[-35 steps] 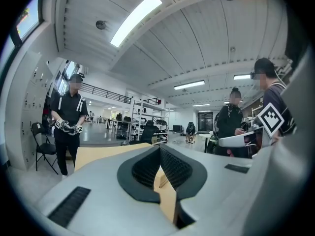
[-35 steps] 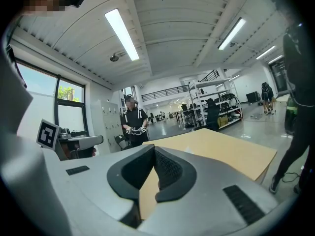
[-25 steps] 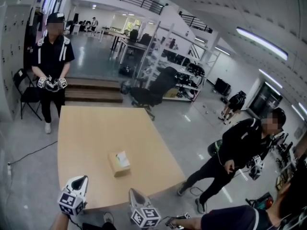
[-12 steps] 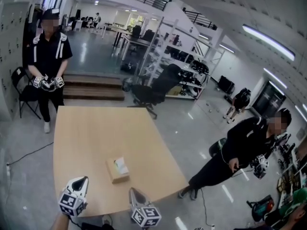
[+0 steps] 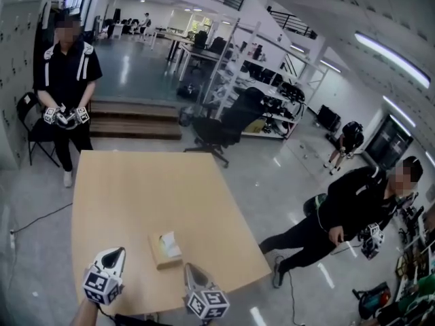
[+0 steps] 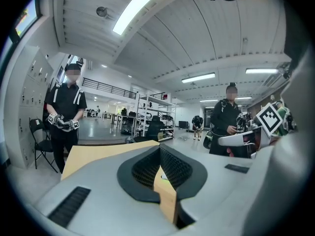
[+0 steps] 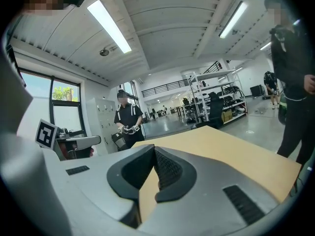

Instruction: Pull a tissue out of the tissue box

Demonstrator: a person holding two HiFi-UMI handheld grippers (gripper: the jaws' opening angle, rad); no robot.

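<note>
Head view: the tissue box [image 5: 165, 250] is found at 10 o'clock of the nearer right gripper [image 5: 188, 268] and 3 o'clock of the left gripper [image 5: 118, 252]; both pairs of jaws are pressed together on nothing.

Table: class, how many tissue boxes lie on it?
1. The tissue box lies on the table, toward its near edge. Nothing there could hide another.

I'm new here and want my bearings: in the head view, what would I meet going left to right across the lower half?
left gripper → tissue box → right gripper → person in black clothes
</note>
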